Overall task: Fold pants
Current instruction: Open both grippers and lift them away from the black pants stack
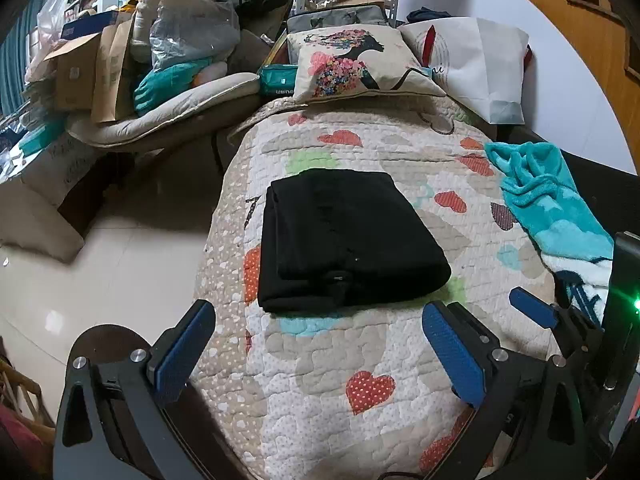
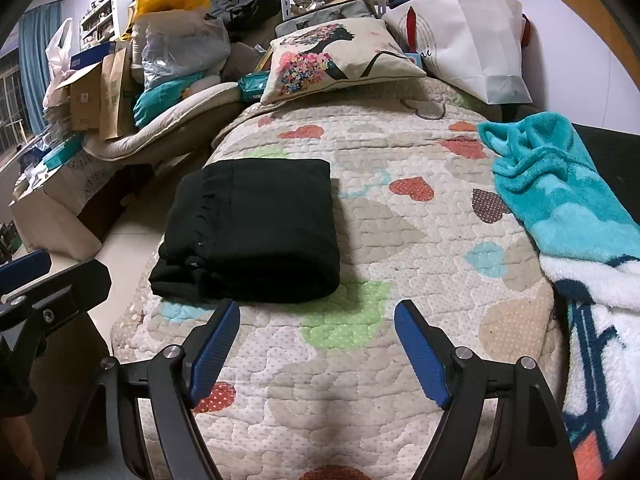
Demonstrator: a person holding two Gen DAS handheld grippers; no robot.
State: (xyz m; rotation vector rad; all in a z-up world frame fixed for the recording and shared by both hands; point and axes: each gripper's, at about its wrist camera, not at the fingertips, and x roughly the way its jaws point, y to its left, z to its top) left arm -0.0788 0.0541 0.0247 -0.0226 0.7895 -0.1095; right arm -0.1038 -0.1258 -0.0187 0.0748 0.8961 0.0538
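Pants: the black pants (image 1: pixel 344 240) lie as a compact, thick rectangle on the bed quilt (image 1: pixel 360 368), so the folding looks finished to my judgement; the layered edges show at 9 o'clock of the bundle and a small button at its near edge.
Place of the pants: toward the 9 o'clock border of the bed, at 12 o'clock from the left hand-held gripper (image 1: pixel 316 348), well apart from the pillow (image 1: pixel 352 64).
Left hand-held gripper: its blue pads stand wide apart and hold nothing; it hovers just before the bundle, probably because the cloth needs no more grip.
Right hand-held gripper (image 2: pixel 318 344): also spread apart and empty, with the bundle at 11 o'clock from it.
Teal blanket (image 2: pixel 560 192): heaped at 3 o'clock, apart from the pants, so it leaves room for folding.
Next need: maybe only a light pressing of the top layer.
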